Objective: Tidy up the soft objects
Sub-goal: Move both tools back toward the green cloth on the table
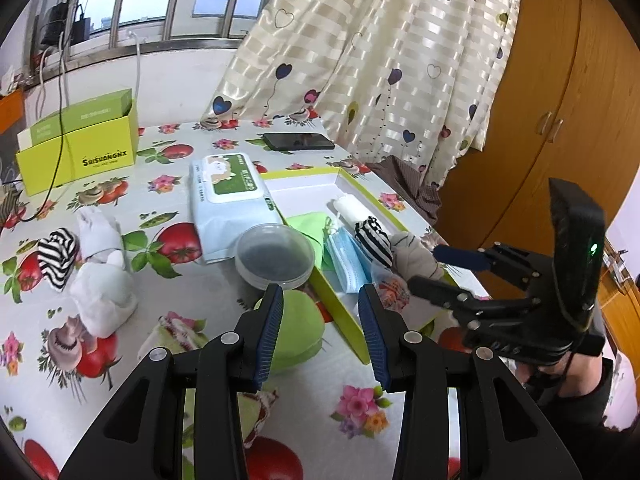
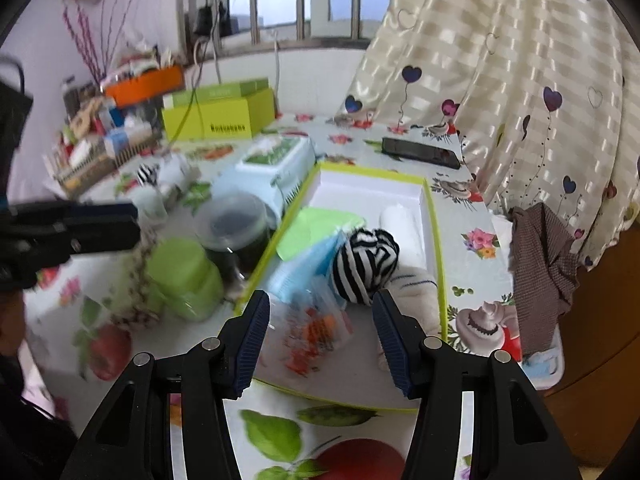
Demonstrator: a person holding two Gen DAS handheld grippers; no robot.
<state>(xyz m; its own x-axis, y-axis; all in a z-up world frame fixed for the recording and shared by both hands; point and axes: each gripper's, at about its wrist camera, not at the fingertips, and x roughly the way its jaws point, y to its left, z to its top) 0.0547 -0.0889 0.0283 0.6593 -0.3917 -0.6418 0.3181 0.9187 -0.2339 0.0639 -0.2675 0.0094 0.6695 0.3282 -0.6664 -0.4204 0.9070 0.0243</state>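
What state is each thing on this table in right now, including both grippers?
left gripper: jaws open, holding nothing.
right gripper: jaws open, holding nothing.
tray: open, partly filled.
striped sock in tray: balled up, lying inside.
face masks: in the tray.
white roll: in the tray.
striped sock on table: outside the tray.
white socks: outside the tray.
wipes pack: lid closed.
phone: screen dark.

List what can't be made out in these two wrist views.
- Clutter by the orange box, right wrist view: motion blur, items unreadable.
- Packet in the tray, right wrist view: blurred, print illegible.
- Grey sock, left wrist view: right gripper covers part; contact unclear.
- Lidded tub, left wrist view: dark contents unidentifiable.
- Box lettering, right wrist view: blurred.
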